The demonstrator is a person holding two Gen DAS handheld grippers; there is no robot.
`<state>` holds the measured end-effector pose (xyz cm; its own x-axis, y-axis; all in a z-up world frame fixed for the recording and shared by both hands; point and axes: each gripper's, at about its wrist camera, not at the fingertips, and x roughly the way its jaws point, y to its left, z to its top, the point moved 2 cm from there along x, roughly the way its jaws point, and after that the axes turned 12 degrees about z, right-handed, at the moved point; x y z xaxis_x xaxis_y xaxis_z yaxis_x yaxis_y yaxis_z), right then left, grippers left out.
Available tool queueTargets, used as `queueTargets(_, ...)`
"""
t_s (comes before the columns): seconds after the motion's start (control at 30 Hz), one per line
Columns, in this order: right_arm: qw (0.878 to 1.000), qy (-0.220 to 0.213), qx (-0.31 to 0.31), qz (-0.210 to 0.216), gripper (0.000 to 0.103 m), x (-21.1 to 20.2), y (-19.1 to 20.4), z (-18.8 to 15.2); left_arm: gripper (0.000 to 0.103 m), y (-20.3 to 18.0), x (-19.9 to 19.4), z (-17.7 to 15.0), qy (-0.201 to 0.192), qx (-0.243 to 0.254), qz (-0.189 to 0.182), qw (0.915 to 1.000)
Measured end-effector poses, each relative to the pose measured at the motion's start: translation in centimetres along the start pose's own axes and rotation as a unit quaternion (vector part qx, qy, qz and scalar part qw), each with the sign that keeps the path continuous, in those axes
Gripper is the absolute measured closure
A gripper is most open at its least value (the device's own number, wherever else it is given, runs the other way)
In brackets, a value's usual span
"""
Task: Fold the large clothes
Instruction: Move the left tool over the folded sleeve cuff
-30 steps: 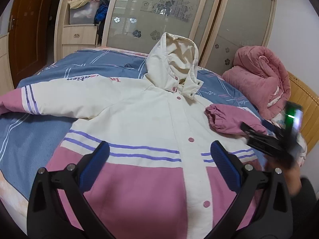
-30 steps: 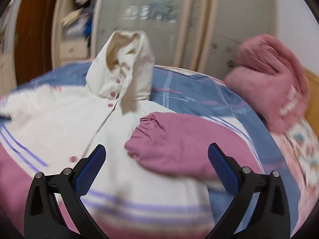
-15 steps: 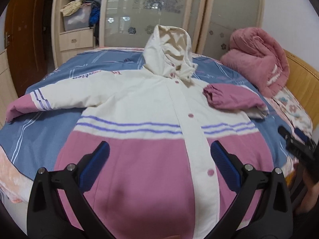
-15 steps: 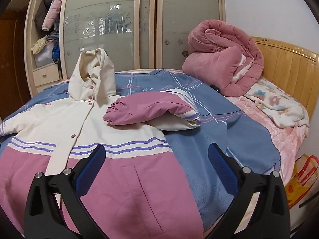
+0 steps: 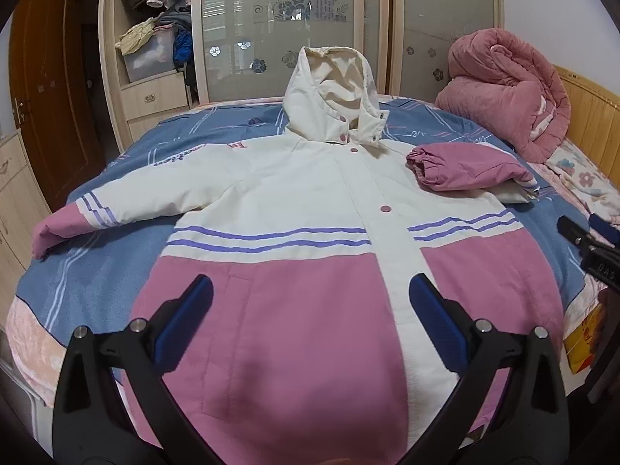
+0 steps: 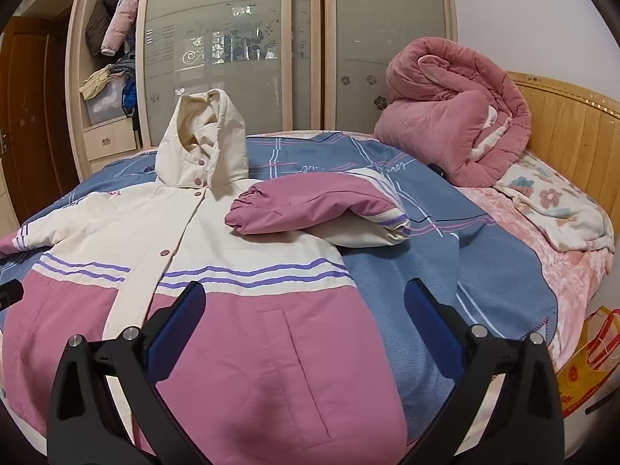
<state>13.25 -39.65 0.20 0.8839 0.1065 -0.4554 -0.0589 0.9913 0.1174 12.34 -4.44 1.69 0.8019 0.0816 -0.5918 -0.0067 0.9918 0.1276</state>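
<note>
- The jacket (image 5: pixel 310 209) lies face up on the bed (image 5: pixel 97 271), hood (image 5: pixel 333 97) toward the far edge and hem hanging at the near edge, right under me.
- One sleeve (image 6: pixel 310 203) is folded in over the chest on the right side; the other sleeve (image 5: pixel 128 201) lies spread toward the bed's left edge, its pink cuff drooping over that edge.
- Risk: the folded sleeve is puffy and only rests there. If I drag the body or lift the hem fast, I judge it will spring open and slide toward the right edge.
- Risk: the padded fabric looks slick and thick. A shallow pinch on one layer could slip out, or catch the blanket (image 6: pixel 445 271) with it and pull the bedding askew.
- Risk: the hem overhangs the near edge, so a tug toward me may pull the whole jacket off the bed.
- Risk: the spread sleeve is far off to the left; reaching for it low could sweep my left fingers across the front and wrinkle it.
- My left fingers (image 5: pixel 310 329) hover above the pink hem, pointing toward the hood, spread wide and holding nothing.
- My right fingers (image 6: pixel 302 333) hover over the hem's right half near the pocket, level and facing the far edge, also spread wide and empty.
- The two tools sit side by side at the near edge, neither touching cloth as far as I can tell.
</note>
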Motion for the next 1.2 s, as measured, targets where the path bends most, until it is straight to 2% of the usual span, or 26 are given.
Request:
queueTargets(0.27,1.0,-0.022,-0.005,0.005,0.001,0.3,0.2,-0.1,0.002,-0.8,2.5,-1.0,0.03,0.006,0.005,0.9995)
queueTargets(0.5,1.0,-0.008,0.001,0.0,0.001,1.7,-0.5,-0.3,0.002,-0.7,3.0,-0.7,0.034,-0.005,-0.001,0.9994)
queueTargets(0.77,1.0,-0.004,0.003,0.02,0.001,2.4,0.3,-0.2,0.002,-1.4,4.5,0.0,0.048,-0.038,-0.068,0.9958)
queueTargets(0.8,1.0,-0.004,0.003,0.024,0.001,2.4,0.4,-0.2,0.002,-1.7,4.8,0.3,0.043,-0.038,-0.074,0.9956)
queueTargets(0.9,0.999,-0.014,0.016,0.025,0.001,2.4,0.1,0.1,0.002,-2.9,6.3,1.6,0.042,-0.027,-0.056,0.9972)
queueTargets(1.07,0.997,-0.026,0.054,0.041,0.001,2.2,-0.9,0.5,0.002,-5.5,9.8,4.2,0.075,-0.021,-0.068,0.9947)
queueTargets(1.2,0.997,-0.025,0.061,0.036,0.001,2.2,-1.5,0.7,0.002,-9.2,12.9,7.7,0.107,0.005,-0.097,0.9895)
